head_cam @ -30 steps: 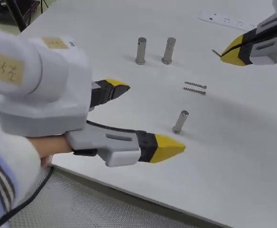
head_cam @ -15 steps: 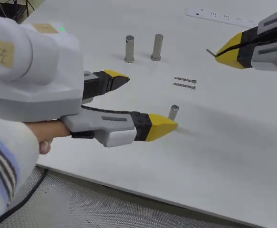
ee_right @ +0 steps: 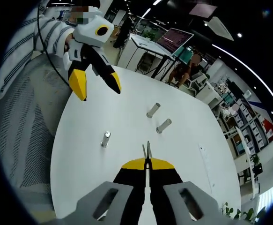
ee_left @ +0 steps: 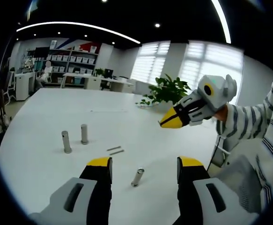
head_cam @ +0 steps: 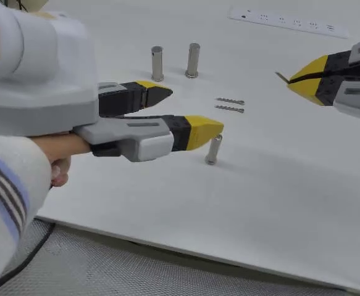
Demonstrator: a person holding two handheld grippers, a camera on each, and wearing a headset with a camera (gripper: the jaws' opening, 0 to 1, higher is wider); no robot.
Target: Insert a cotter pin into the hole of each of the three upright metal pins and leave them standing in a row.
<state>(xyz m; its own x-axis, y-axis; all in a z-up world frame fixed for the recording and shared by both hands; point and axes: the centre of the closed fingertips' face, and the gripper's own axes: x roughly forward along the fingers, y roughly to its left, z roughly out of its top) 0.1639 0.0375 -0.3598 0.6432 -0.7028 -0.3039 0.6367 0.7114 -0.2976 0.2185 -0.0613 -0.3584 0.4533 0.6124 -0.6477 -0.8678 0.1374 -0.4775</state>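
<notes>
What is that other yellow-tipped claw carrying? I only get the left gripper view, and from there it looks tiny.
Observer: In the head view a thin grey sliver, likely a cotter pin, pokes from the tip of the right gripper.
Operator: Is that claw squeezed closed?
Observer: Yes. The right gripper view shows its two jaws pressed together with no gap.
Operator: And what holds up the claw I'm looking along?
Observer: The head view shows a hand in a striped sleeve gripping the left gripper from behind.
</notes>
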